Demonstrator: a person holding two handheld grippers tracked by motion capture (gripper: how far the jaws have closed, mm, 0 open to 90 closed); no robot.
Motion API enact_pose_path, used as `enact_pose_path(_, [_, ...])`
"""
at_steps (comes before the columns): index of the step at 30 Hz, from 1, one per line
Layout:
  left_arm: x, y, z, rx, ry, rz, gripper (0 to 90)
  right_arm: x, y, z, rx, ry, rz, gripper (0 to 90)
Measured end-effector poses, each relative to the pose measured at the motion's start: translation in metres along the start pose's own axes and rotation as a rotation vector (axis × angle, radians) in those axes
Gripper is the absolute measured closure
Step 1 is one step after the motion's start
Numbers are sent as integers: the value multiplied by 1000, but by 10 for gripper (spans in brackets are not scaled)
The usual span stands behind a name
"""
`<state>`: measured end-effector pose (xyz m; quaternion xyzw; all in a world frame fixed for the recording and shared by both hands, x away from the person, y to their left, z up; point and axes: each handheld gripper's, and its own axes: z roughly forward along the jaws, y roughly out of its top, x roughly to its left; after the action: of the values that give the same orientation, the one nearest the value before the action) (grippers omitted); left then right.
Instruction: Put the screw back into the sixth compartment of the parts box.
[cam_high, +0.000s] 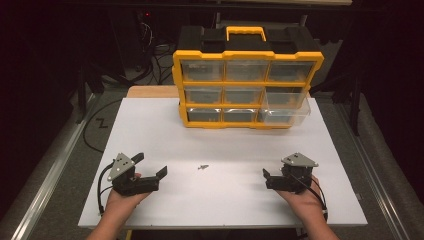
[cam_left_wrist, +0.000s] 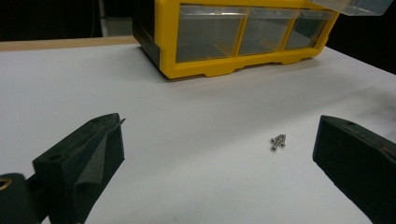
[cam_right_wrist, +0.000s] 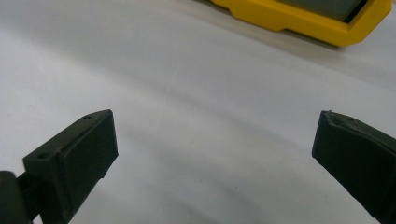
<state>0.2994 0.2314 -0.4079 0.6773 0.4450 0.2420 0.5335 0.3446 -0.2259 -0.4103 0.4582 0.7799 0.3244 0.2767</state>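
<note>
Holding one black two-jaw gripper in each hand, I rested both near the front edge of the flat white worktop (cam_high: 150, 130). My left gripper (cam_high: 150, 167) lay at the left side, and its jaws stood wide apart with nothing between them. My right gripper (cam_high: 266, 176) lay at the right side, well apart from the left one. Its jaws were also wide open and empty, as the right gripper view showed, with bare white surface between them.

The small cluster of silver metal screws (cam_high: 202, 167) lay on the worktop between the two grippers, nearer to the left one. In the left gripper view the screws (cam_left_wrist: 278, 141) were in front of my jaws, closer to the jaw at the right of that view, and they touched neither jaw. The screws lay close together, some touching each other; I could not tell their exact number.

At the far part of the worktop stood the yellow and black plastic organiser cabinet with clear drawers (cam_high: 247, 55), upright, with a yellow handle on its top. It had three rows of three drawers. The clear drawer at the right of the middle row (cam_high: 286, 99) was pulled out toward me, beyond the front of the cabinet, while the other drawers seemed closed. The cabinet was well apart from the screws and from both grippers.
</note>
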Motion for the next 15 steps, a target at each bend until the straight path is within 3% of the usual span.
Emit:
enact_pose_path(4, [1,1,0,5,-3,-1,25,2,-1,3,40,3,-12,17])
enact_pose_path(10, [1,1,2,10,-8,10,24,1,-4,8,106,11,8,18])
enact_pose_path(15, [3,3,1,4,-6,8,24,-1,-1,7,126,24,21,21])
